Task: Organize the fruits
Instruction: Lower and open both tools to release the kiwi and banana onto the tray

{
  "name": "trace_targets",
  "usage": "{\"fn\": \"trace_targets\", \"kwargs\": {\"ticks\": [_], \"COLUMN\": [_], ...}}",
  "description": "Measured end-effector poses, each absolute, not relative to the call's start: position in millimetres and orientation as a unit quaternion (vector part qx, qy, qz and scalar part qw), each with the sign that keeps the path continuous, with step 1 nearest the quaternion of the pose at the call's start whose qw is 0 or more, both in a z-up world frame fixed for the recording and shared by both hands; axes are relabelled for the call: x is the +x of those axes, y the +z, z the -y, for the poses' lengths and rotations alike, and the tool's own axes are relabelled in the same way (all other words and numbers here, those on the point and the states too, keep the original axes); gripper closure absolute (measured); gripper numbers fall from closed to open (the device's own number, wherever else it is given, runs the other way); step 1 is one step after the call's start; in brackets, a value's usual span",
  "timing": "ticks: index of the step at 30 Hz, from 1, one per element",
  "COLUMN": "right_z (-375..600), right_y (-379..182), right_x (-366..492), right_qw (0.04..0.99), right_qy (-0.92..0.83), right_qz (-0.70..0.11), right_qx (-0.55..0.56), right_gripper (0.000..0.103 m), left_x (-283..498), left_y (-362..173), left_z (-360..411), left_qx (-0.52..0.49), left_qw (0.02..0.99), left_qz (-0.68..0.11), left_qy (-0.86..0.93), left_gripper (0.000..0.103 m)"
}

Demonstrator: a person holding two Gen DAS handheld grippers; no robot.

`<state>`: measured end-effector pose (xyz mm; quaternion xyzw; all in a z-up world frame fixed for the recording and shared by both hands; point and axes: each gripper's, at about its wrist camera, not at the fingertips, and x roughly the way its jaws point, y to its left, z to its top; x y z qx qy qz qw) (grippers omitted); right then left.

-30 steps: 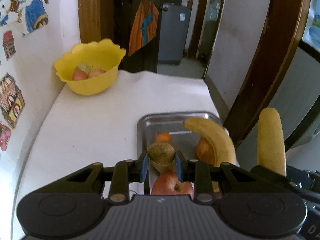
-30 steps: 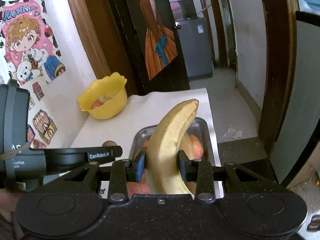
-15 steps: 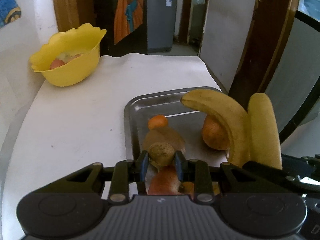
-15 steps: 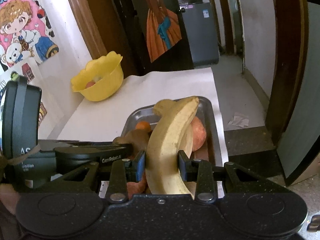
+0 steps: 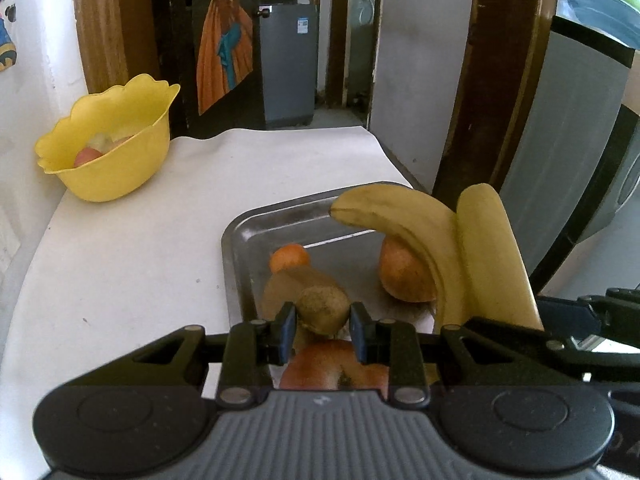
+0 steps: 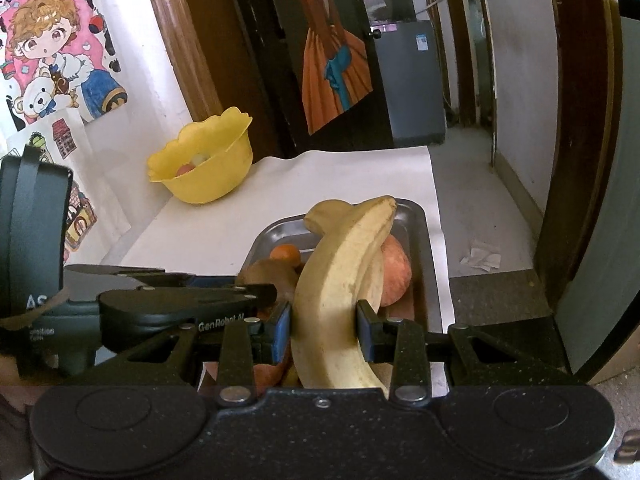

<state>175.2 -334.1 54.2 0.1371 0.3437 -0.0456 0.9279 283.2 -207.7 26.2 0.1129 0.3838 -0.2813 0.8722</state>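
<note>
My left gripper [image 5: 322,330] is shut on a small brown kiwi-like fruit [image 5: 323,308], held just above the near end of a steel tray [image 5: 236,240]. My right gripper [image 6: 324,332] is shut on a yellow banana [image 6: 336,280], which stands upright over the tray's [image 6: 420,236] right side. A second banana [image 5: 396,216] arches across the tray. In the tray lie a small orange [image 5: 290,258], a larger orange-red fruit [image 5: 402,276] and a red apple [image 5: 332,364] right under my left jaws.
A yellow scalloped bowl [image 5: 108,156] with a few fruits stands at the far left of the white table [image 5: 140,260], against the wall. The table's right edge drops to the floor beside a wooden door frame [image 5: 492,80].
Both grippers have come down toward the tray, each with its fruit still held. The kiwi and the held banana now sit lower and closer to the tray's contents.
</note>
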Motion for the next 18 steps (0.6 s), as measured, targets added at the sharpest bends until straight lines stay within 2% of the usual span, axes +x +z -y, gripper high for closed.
{"fn": "trace_targets", "kwargs": {"ticks": [4,15,18], "right_z": [333,327,324], "right_y": [53,53,53], "right_x": [174,168,168], "right_qw": [0.93,0.932,0.932], "right_qy": [-0.045,-0.036,-0.035], "right_qz": [-0.339,-0.338,-0.339], "right_qx": [0.133,0.126,0.125], "right_gripper": [0.067,0.067,0.067], "left_x": [281,278,277], "left_y": [26,28,29], "left_z": [206,191,185], "left_qx": [0.105,0.085,0.077], "left_qw": [0.875,0.879,0.884], "left_qz": [-0.379,-0.374,-0.37], "left_qy": [-0.281,-0.283,-0.276], "left_gripper": [0.071,0.062,0.051]}}
